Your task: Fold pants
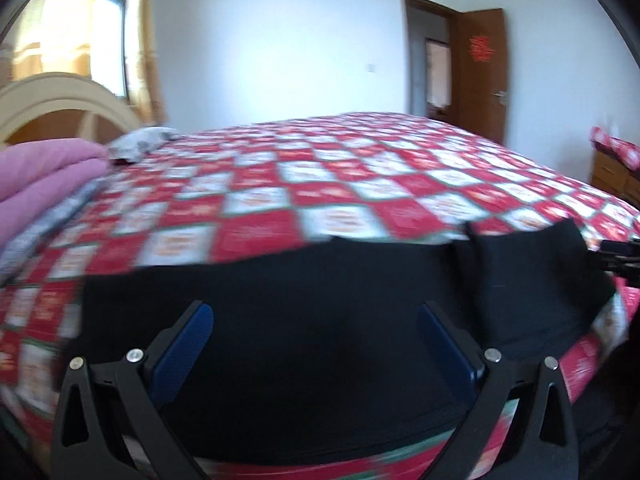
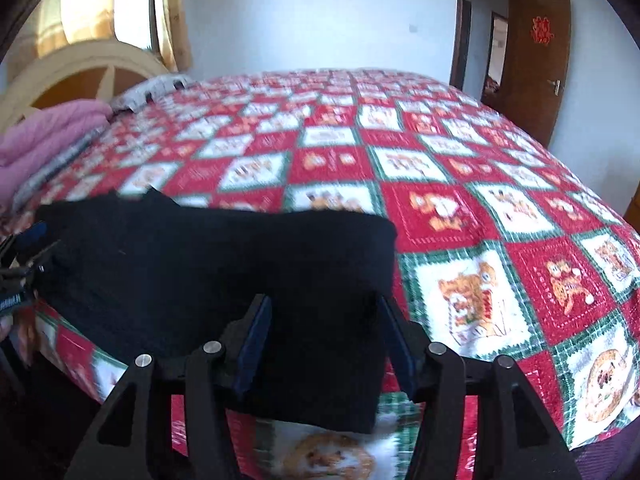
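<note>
The black pants (image 1: pixel 320 320) lie folded across the near edge of the bed, on the red, white and green checked cover (image 1: pixel 300 184). My left gripper (image 1: pixel 314 312) is open, its blue-padded fingers spread over the pants' left part, holding nothing. In the right wrist view the pants (image 2: pixel 200 256) stretch left, with one end hanging over the bed edge. My right gripper (image 2: pixel 324 304) is open, its fingers on either side of that right end. The left gripper (image 2: pixel 24 256) shows at the far left edge.
Pink folded bedding (image 1: pixel 44 176) and a grey pillow (image 1: pixel 140 142) lie at the headboard (image 1: pixel 60 100) on the left. A brown door (image 1: pixel 480 72) stands open at the back right. A wooden cabinet (image 1: pixel 612 176) stands right of the bed.
</note>
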A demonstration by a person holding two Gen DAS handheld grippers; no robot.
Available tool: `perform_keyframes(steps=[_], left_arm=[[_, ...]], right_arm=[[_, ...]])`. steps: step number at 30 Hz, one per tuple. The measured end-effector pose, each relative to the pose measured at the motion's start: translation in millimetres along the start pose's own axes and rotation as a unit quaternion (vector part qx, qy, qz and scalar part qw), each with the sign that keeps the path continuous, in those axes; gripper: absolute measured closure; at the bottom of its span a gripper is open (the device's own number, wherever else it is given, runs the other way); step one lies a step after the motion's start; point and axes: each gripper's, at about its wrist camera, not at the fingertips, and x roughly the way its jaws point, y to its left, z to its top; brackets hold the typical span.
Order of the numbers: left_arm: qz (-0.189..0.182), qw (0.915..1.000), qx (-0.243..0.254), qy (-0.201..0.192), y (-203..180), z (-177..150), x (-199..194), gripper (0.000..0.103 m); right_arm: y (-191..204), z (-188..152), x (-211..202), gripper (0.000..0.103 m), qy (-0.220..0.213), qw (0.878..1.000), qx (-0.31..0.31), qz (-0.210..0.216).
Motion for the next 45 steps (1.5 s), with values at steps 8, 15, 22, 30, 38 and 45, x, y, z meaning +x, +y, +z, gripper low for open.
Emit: perform_keyframes(steps=[8, 15, 22, 30, 38, 45], left_arm=[[0.098, 0.9869, -0.127, 0.019, 166.0, -5.4, 3.3, 0.000], [0.017, 0.9704, -0.236, 0.049, 211.5, -39.6, 24.3, 0.011], [0.012, 0.9759, -0.209, 0.060, 199.7, -45.9, 37.5, 0.020], [0.018, 0.9823, -0.171, 0.074, 179.5, -42.5, 38.1, 0.037], [0.006, 0.9815, -0.177, 0.073, 184.9, -44.2, 35.9, 0.047], [-0.035, 0.9782, -0.191, 0.073, 184.9, -43.1, 35.6, 0.080]], right_arm=[[50.6, -8.2, -17.2, 0.046, -0.053, 0.994, -0.090, 0.039], [62.4, -13.6, -6.7, 0.046, -0.043, 0.993, -0.101, 0.050], [68.8, -18.1, 7.8, 0.046, -0.024, 0.993, -0.097, 0.056], [68.6, -22.8, 10.6, 0.046, -0.018, 0.993, -0.101, 0.057], [58.4, -20.2, 11.2, 0.046, -0.023, 0.995, -0.085, 0.051], [61.5, -26.5, 26.9, 0.046, 0.005, 0.995, -0.097, 0.030]])
